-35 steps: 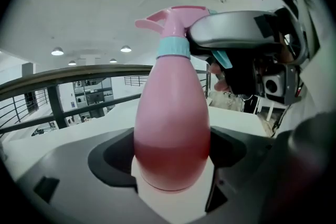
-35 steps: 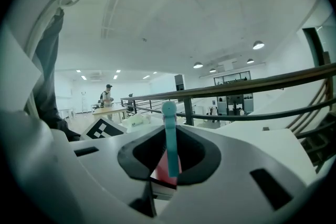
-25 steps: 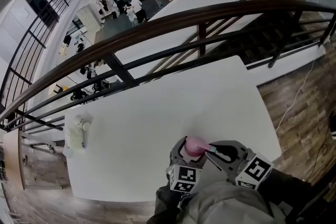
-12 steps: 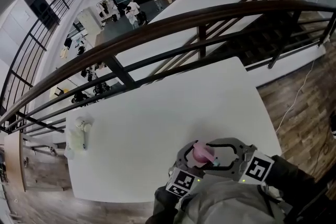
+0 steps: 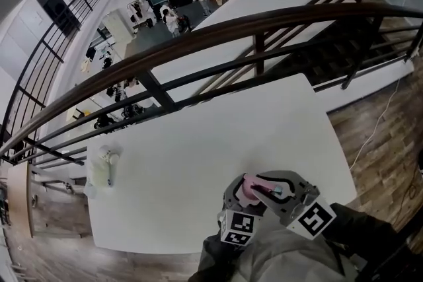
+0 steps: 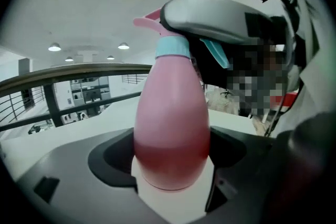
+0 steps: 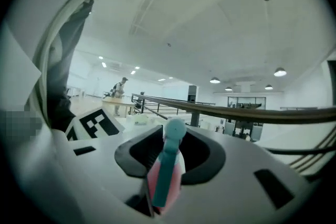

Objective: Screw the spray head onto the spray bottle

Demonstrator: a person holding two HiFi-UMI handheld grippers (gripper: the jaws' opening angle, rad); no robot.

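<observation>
A pink spray bottle (image 5: 246, 188) stands at the near edge of the white table (image 5: 198, 135). My left gripper (image 5: 242, 197) is shut on its body. In the left gripper view the bottle (image 6: 170, 123) fills the space between the jaws (image 6: 170, 165). The spray head, with a teal collar (image 6: 172, 48) and a teal trigger, sits on the bottle's neck. My right gripper (image 5: 266, 188) comes in from the right at head height. Its jaws are closing round the spray head (image 7: 164, 178), which sits between them (image 7: 168, 160) with a little room either side.
A white bottle-like object (image 5: 102, 165) lies at the table's far left corner. A dark railing (image 5: 198, 36) runs behind the table, with a drop to a lower floor beyond. Wooden floor (image 5: 390, 129) lies to the right. A grey sleeve (image 5: 284, 257) fills the bottom edge.
The right gripper's jaws spread wide off the spray head half a second ago and have now narrowed round it again. The right gripper has turned a little. The bottle stays in the left gripper.
</observation>
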